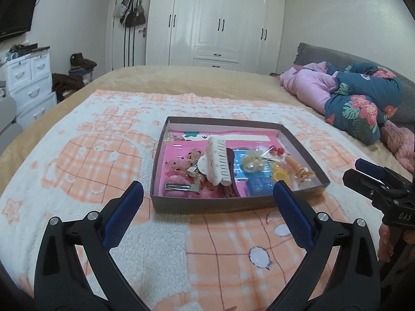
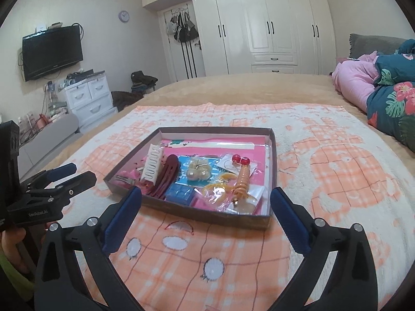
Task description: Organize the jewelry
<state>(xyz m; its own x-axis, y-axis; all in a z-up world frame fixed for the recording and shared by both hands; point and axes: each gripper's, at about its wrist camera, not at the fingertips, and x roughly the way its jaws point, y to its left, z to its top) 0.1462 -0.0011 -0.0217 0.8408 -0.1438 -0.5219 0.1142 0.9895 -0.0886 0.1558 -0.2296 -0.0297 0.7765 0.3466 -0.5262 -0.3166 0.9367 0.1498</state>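
Observation:
A shallow brown box (image 1: 207,205) (image 2: 272,153) lies on an orange-and-white blanket on the bed. It holds a white claw clip (image 1: 217,159) (image 2: 153,164), a dark red clip (image 2: 167,177), pearl earrings (image 1: 253,163) (image 2: 198,170), red bead earrings (image 1: 276,150) (image 2: 240,159), an orange spiral piece (image 1: 298,167) (image 2: 242,184), a silver hair clip (image 1: 181,187) and blue packets (image 2: 180,191). My left gripper (image 1: 207,191) is open and empty just in front of the box. My right gripper (image 2: 206,198) is open and empty at the box's near edge.
The blanket (image 1: 90,155) covers the near bed. A pile of pink and floral bedding (image 1: 358,98) (image 2: 384,88) lies at the right. White wardrobes (image 2: 264,26), a white drawer unit (image 2: 88,96) and a wall TV (image 2: 52,51) stand beyond.

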